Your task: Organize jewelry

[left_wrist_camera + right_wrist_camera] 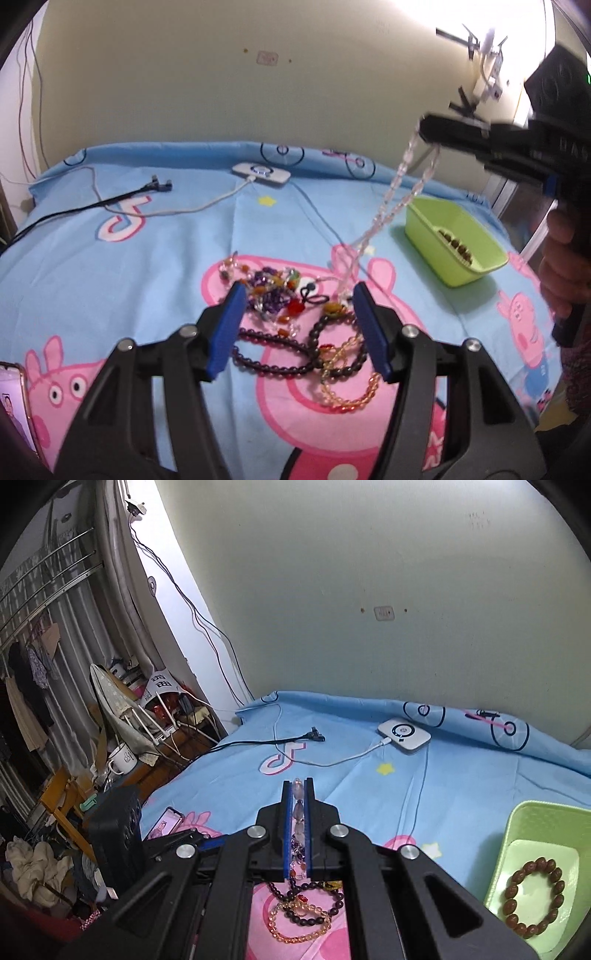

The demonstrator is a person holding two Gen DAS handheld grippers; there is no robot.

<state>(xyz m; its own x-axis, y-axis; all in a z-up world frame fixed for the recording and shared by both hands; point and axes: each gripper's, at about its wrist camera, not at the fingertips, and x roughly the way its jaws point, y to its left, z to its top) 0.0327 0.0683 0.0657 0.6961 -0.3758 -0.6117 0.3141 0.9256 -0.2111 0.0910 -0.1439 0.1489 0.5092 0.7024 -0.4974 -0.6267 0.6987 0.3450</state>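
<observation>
My left gripper hangs open just above a tangled pile of jewelry on the blue cartoon bedsheet, with nothing pressed between its blue pads. A dark bead bracelet and an amber one lie under it. My right gripper, raised at the upper right, is shut on a clear bead necklace. The strand hangs down to the pile. A green tray to the right holds a brown bead bracelet.
A white power bank with a white cable and a black cable lie at the far side of the bed by the wall. A phone rests at the near left. Cluttered furniture stands past the bed's left edge.
</observation>
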